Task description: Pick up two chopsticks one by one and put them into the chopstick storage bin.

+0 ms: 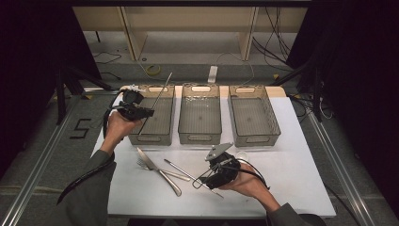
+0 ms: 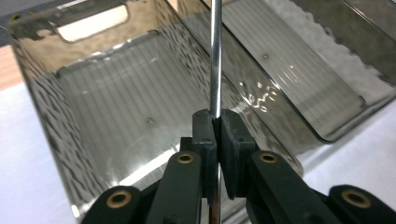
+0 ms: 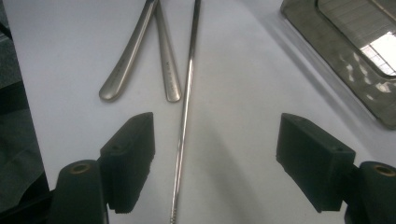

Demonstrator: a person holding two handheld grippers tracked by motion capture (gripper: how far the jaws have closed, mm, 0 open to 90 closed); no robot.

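Two rods: your left gripper is clamped on one over the left bin; right gripper, jaws apart, straddles the other lengthwise

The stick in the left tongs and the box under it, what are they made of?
The stick looks like polished metal: thin, straight, silvery, with a bright shine. The box looks like smoky see-through plastic: grey-tinted, with rippled walls and a ribbed floor. The left tongs pinch the stick.

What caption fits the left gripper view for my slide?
Left tool shut on a thin shiny metal rod above the smoky clear plastic bin.
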